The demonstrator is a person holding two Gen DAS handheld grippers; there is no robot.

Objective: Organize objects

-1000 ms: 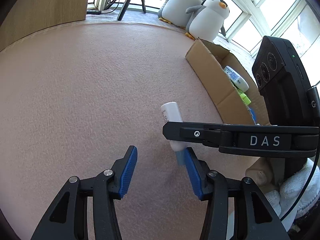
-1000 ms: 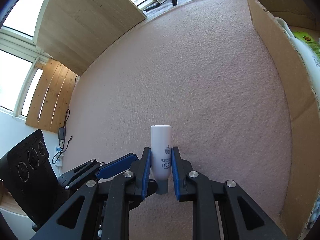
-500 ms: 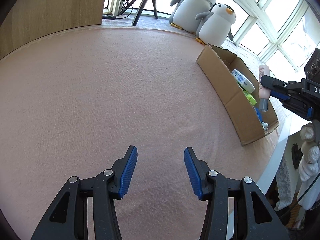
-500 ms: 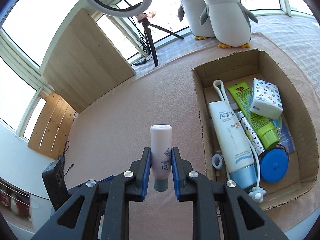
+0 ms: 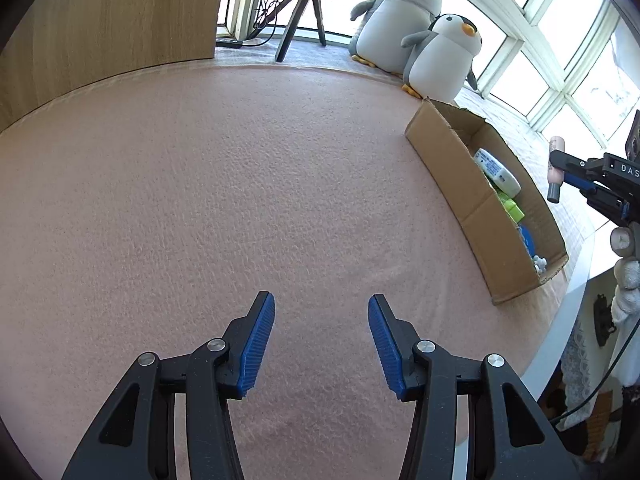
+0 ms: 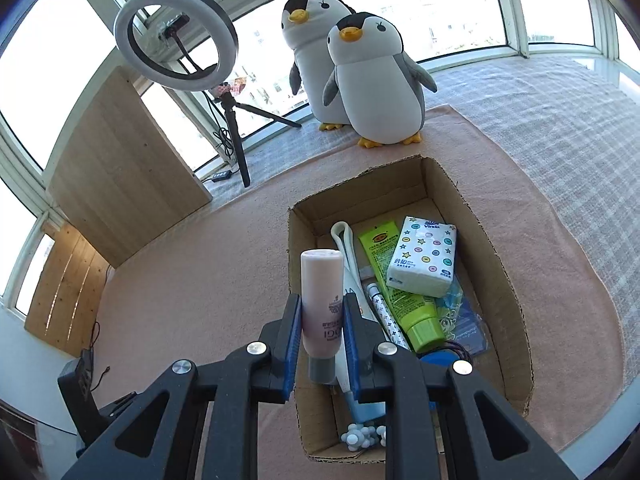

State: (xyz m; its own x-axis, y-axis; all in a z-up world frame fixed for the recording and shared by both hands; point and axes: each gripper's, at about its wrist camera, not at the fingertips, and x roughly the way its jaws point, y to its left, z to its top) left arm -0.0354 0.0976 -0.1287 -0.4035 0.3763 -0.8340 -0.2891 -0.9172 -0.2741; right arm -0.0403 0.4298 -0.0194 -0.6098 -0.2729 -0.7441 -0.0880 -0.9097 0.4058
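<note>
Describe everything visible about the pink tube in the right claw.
The pink tube is a glossy, plastic-looking pale pink cosmetic tube with a grey cap at its near end and dark print on its lower body. It is held lengthwise between the blue pads of the right claw, in the air over the cardboard box's near left corner.

White tube point(image 6: 347, 272) behind pink bottle point(image 6: 322, 300)

There are two toy penguins point(image 6: 376, 80) at the far edge of the pink mat point(image 6: 200, 272). There is one cardboard box point(image 6: 508, 280), one ring light point(image 6: 176, 36), one pink tube point(image 6: 322, 300) and two claws, left claw point(image 5: 321, 344) and right claw point(image 6: 321, 344).
</note>
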